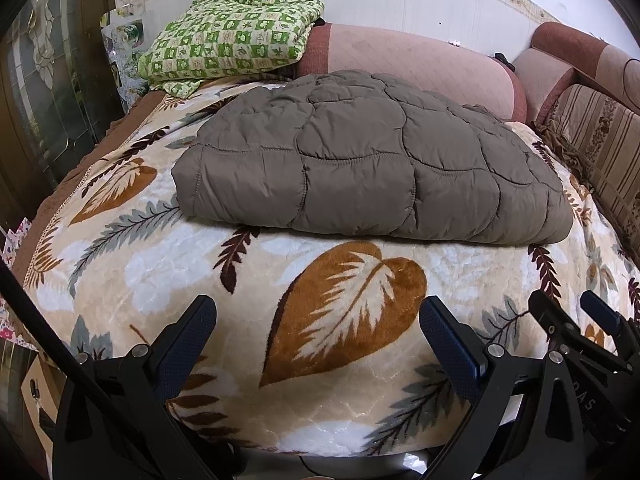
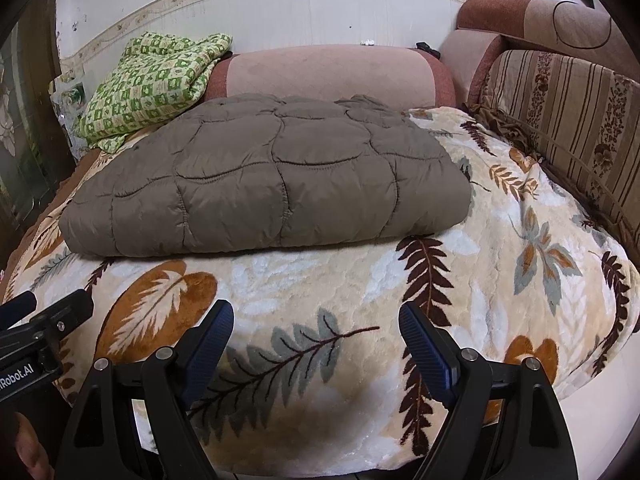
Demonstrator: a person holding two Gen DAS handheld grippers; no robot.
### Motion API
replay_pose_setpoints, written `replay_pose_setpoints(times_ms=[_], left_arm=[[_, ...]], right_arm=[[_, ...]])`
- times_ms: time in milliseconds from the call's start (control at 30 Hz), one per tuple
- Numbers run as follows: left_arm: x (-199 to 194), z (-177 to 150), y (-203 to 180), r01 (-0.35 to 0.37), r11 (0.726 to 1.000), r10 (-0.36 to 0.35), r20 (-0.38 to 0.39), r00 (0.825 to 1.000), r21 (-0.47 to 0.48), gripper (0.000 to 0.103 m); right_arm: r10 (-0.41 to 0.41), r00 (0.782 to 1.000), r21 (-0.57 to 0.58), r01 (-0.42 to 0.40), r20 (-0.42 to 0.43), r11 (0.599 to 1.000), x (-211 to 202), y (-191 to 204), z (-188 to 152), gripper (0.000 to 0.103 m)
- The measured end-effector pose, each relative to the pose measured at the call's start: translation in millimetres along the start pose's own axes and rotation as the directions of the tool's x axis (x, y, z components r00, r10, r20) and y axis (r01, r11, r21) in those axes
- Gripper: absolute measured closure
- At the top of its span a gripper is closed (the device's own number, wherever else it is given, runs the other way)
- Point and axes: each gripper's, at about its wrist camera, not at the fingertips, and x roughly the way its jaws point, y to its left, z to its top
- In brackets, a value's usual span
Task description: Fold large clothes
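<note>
Both the left gripper [image 1: 318, 322] and right gripper [image 2: 316, 330] hover with fingers spread wide and empty low in frame; brown quilted jacket [image 2: 264, 176] mid-frame on leaf-print blanket [image 2: 500, 264] looks folded, probably finished, so tidy edges only.

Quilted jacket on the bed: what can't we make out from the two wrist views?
- Jacket: sleeves, collar and zip hidden in both views, tucked under its own folded bulk.
- Jacket's far edge: right wrist view, hidden behind its own top.
- Green checked cloth: its underside and what it rests on, hidden by its own folds.
- Bed's near edge: both views, covered by the gripper fingers.
</note>
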Motion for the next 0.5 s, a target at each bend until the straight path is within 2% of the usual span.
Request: replay_pose_setpoints(times_ms=[233, 500], left_arm=[[3.3, -1.0, 1.4, 0.005, 1.0, -0.005, -0.013, 1.0, -0.005, 0.002], [6.8, -1.0, 3.7, 0.007, 1.0, -0.007, -0.023, 1.0, -0.009, 0.002]], right_arm=[[-0.006, 1.0, 0.016, 0.005, 0.019, 1.0, -3.1, -1.6, 1.5, 0.015], [0.002, 1.0, -0.018, -0.002, 0.014, 1.0, -1.3, 4.1, 1.0, 0.015]])
